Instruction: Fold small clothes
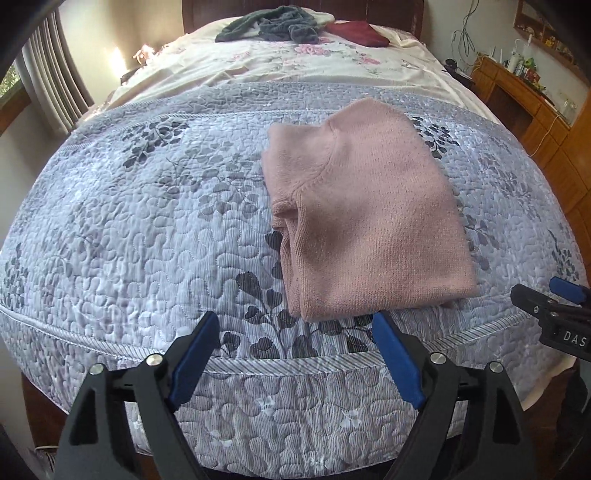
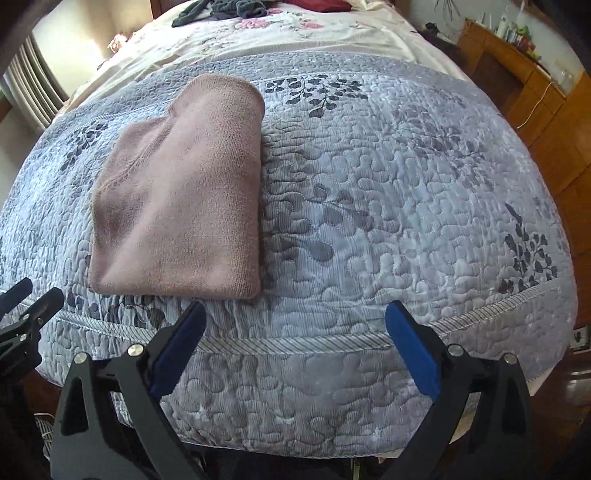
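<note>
Apparently finished, the pink sweater (image 1: 369, 218) is lying folded on the quilt (image 1: 147, 221) near the bed's near edge, while the left gripper (image 1: 295, 354) and right gripper (image 2: 295, 343) are hovering just short of it, fingers spread apart and holding nothing, probably leaving it undisturbed.

Folded sweater (image 1: 365, 221) on quilt (image 1: 147, 221); clothes pile (image 1: 273, 24) far behind.

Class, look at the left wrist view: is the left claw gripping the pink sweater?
No, the left claw is open and empty, short of the folded pink sweater.
</note>
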Tool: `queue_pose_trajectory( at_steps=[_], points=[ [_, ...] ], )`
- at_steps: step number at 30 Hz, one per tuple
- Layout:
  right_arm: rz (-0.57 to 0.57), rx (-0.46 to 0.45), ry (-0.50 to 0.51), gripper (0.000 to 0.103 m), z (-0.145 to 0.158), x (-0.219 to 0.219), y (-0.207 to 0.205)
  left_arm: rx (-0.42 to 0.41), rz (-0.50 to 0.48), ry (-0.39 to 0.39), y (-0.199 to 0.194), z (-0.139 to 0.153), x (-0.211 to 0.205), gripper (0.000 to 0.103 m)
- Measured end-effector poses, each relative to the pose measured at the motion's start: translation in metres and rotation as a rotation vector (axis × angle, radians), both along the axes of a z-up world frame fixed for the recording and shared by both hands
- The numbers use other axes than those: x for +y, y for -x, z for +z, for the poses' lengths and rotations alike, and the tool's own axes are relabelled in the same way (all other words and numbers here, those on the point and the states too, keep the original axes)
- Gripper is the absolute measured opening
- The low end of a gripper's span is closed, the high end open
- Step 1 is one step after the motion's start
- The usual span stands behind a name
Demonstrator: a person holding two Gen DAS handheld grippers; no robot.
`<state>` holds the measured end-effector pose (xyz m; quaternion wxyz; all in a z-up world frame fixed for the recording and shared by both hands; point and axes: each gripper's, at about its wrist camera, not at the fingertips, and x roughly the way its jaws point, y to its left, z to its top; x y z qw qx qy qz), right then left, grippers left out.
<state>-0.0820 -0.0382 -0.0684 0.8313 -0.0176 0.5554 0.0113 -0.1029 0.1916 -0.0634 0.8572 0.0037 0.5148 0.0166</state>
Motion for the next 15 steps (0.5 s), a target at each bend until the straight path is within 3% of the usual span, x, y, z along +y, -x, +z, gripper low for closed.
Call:
queue_pose_trajectory(
  at_steps=[9, 15],
  points=[
    [0.028, 0.0, 0.058, 0.099, 0.011, 0.017, 0.012, 0.02, 0.031, -0.052, 0.008, 0.007, 0.0, 0.087],
    [0.043, 0.015, 0.037, 0.1, 0.011, 0.024, 0.018, 0.027, 0.042, -0.058, 0.011, 0.007, 0.003, 0.087]
  ],
)
